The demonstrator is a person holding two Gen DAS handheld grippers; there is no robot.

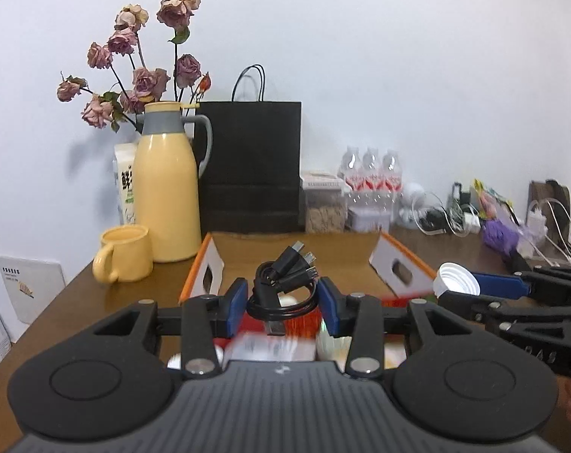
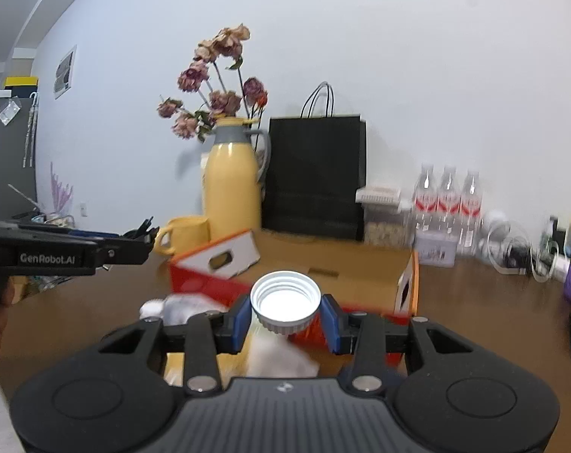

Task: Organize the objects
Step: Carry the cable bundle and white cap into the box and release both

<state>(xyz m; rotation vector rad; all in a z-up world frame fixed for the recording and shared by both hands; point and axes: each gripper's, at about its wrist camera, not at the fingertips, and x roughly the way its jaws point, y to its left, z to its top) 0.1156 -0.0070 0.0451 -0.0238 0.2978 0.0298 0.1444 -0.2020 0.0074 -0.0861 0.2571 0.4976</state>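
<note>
- Coiled cable point(image 1: 281, 287) is gripped by left gripper point(image 1: 283, 304) above box point(image 1: 296, 253).
- White cap point(image 2: 285, 300) is clamped in right gripper point(image 2: 285, 319).

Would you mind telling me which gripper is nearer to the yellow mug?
Left. The left gripper, shut on the black cable bundle, hangs over the box just right of the yellow mug. The right gripper, shut on the white cap, sits farther right.

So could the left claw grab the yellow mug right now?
Probably not yet: the left claw is shut on a coiled black cable. The mug itself stands unobstructed on the table, ahead and to the left.
</note>
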